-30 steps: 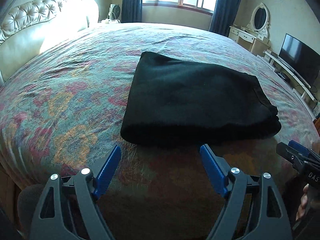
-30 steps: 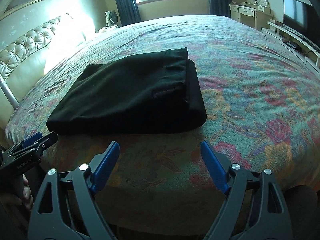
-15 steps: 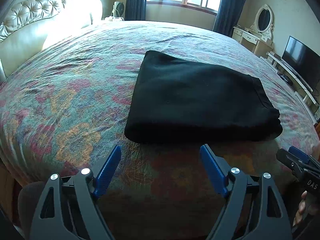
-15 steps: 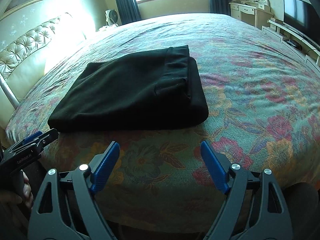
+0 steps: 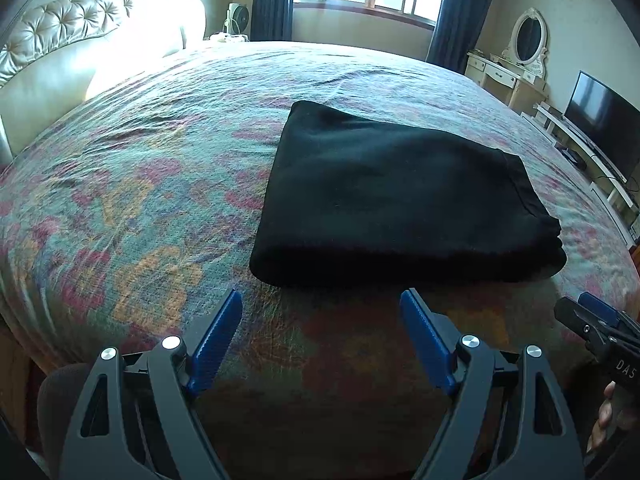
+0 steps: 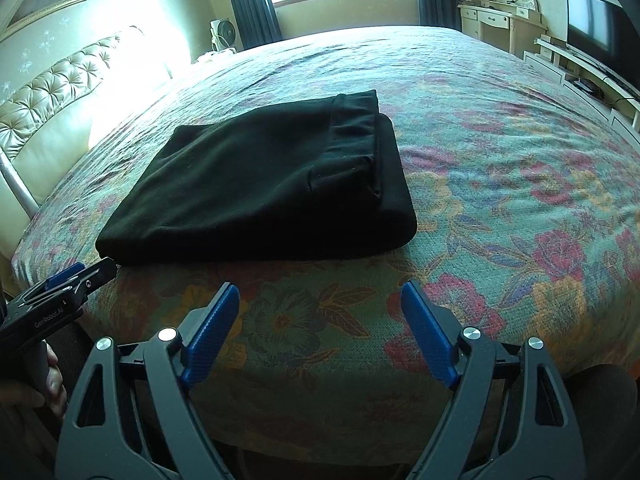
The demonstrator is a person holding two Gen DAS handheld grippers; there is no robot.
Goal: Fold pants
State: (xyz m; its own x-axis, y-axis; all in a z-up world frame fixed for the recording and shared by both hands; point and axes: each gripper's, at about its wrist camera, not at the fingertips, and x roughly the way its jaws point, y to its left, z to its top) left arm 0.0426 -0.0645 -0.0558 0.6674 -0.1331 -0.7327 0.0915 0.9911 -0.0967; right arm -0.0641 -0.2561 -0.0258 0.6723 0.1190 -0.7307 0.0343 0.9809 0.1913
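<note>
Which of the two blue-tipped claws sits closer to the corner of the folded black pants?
The left gripper: in the right wrist view its tip nearly meets the near-left corner of the black pants. The right gripper hangs open, farther back from the near edge.

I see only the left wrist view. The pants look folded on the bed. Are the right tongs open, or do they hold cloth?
Observer: The right tongs are open and empty, short of the pants.
Operator: Is any detail on the top layer hidden from me?
Observer: Yes, a pocket slit shows near the right end.
Operator: How near are my left tongs to the pants?
Observer: The left tongs point at the near left corner; whether they touch it I cannot tell.
</note>
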